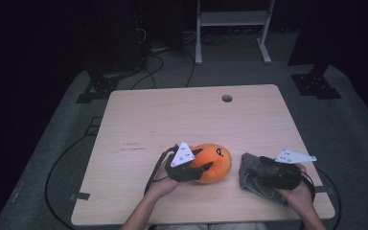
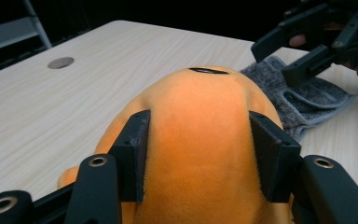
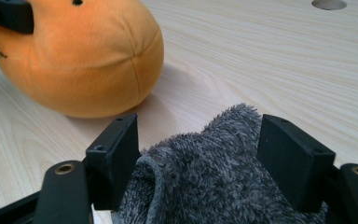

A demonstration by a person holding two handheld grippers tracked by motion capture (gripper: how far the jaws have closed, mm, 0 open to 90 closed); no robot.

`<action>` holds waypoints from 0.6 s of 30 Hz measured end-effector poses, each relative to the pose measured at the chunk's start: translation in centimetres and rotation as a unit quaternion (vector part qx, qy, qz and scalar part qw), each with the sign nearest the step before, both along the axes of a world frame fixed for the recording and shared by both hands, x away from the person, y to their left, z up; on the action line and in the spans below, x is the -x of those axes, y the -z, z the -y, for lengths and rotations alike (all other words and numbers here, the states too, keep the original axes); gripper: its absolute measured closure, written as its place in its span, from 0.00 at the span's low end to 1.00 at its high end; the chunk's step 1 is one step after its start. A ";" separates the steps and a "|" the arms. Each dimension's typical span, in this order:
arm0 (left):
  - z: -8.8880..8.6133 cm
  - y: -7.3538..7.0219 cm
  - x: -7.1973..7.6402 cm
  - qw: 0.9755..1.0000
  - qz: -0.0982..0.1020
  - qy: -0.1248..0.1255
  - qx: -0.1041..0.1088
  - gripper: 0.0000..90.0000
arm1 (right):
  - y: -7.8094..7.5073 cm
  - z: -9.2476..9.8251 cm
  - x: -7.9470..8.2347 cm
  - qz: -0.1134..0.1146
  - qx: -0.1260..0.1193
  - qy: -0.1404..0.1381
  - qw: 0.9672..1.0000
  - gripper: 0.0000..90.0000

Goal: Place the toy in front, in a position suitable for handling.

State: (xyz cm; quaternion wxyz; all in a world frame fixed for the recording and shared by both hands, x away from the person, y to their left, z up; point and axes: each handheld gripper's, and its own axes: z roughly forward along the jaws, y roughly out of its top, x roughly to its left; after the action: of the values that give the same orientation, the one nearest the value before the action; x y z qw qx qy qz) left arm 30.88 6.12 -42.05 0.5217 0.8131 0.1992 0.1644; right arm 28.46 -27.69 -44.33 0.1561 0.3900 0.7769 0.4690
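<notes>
Two hand-held grippers work near the bench's six-o'clock edge. Left hand-held gripper sits at about seven o'clock of the bench's centre, its jaws clamped on the flanks of an orange plush; in the left gripper view the pads press into the plush, which bulges between them and rests on the wood. At the plush's three o'clock, just beside it, lies a grey cloth. Right hand-held gripper, at about five o'clock of the centre, has the bunched cloth between its jaws; whether the pads actually pinch it I cannot tell. A round hole lies toward the bench's one o'clock.
</notes>
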 end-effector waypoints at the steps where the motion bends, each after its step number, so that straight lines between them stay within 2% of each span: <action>1: 0.2 0.1 0.0 1.000 0.000 0.003 -0.003 0.50 | 0.0 0.0 0.0 0.000 0.000 0.001 1.000 0.31; 6: 0.6 0.7 -0.1 1.000 -0.007 0.014 -0.012 0.49 | -0.1 0.2 0.1 0.000 0.000 0.006 1.000 0.31; 13: 0.6 0.9 -0.2 1.000 -0.009 0.021 -0.009 0.48 | -0.1 0.7 0.2 -0.003 -0.004 0.018 1.000 0.31; 14: 0.7 0.9 -0.3 1.000 -0.011 0.024 -0.011 0.46 | -0.1 0.8 0.2 -0.002 -0.003 0.018 1.000 0.32; 16: 0.7 0.5 -0.4 1.000 -0.015 0.019 -0.009 0.35 | -0.1 0.8 0.3 -0.001 -0.002 0.019 1.000 0.32; 18: 0.4 0.0 -0.4 1.000 -0.020 0.018 0.002 0.26 | -0.1 0.9 0.5 -0.001 -0.002 0.022 1.000 0.32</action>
State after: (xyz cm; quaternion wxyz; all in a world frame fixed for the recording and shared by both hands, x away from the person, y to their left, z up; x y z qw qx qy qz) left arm 31.30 5.67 -42.04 0.5226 0.8185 0.1948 0.1381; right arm 28.01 -28.63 -44.21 0.1645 0.4080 0.7671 0.4669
